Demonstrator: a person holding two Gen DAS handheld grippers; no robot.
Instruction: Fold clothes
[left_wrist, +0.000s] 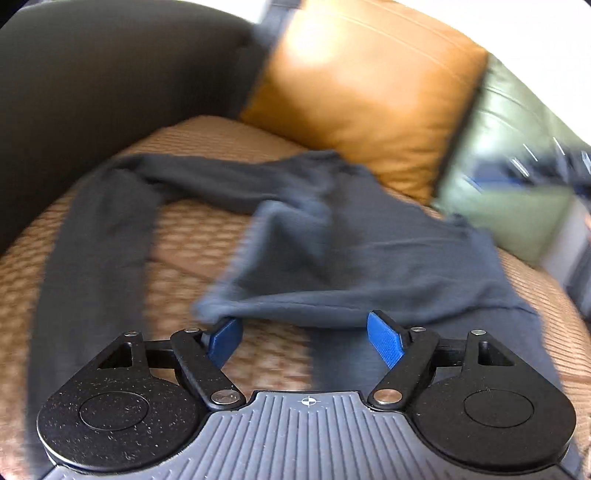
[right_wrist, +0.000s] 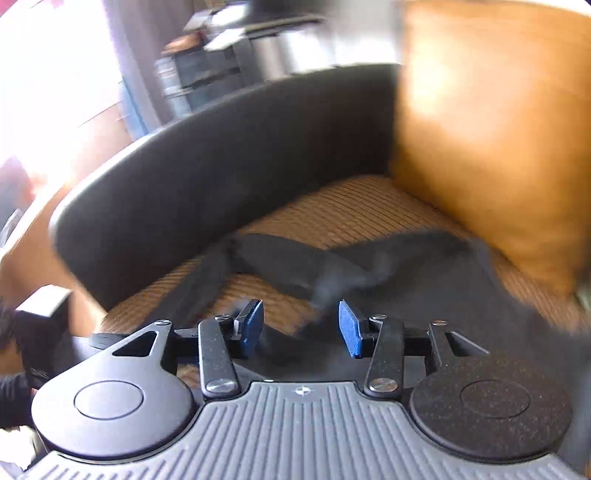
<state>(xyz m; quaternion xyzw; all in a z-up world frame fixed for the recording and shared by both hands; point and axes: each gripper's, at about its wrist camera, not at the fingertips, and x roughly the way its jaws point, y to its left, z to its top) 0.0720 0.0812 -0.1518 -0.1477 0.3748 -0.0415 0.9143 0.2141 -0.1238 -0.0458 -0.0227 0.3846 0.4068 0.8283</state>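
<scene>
Sprawling across the ribbed, woven tan seat cushion (left_wrist: 207, 240), a dark grey knit sweater (left_wrist: 369, 254) lay with one long sleeve (left_wrist: 96, 251) curving from about ten o'clock down toward seven o'clock in the left wrist view, its soft body bunched and creased from the centre out to three o'clock. The fabric looked matte and slightly fuzzy, though motion blur smeared much of its surface. Behind it, at twelve to one o'clock, a smooth, glossy caramel leather pillow (left_wrist: 369, 88) leaned upright, square with piped seams, and beside that at two o'clock sat an olive-green leather cushion (left_wrist: 517, 155). A curved, dark, matte armrest (left_wrist: 103, 81) wrapped round from nine to eleven o'clock.

The left gripper (left_wrist: 303, 334) stood spread wide, its blue textured pads (left_wrist: 384, 341) flanking the sweater's folded hem, which hung just at their tips; whether either pad touched the cloth could not be told.

From the right wrist view, the right gripper (right_wrist: 301, 326) also stood apart, at a moderate gap, holding nothing between its blue pads (right_wrist: 349, 330). The sweater (right_wrist: 424, 280) spread ahead of it from twelve to three o'clock, a sleeve (right_wrist: 280, 258) trailing toward ten o'clock over the woven seat (right_wrist: 351, 206). The black armrest (right_wrist: 221, 166) arched at eleven o'clock and the tan pillow (right_wrist: 491, 147) filled two o'clock.
</scene>
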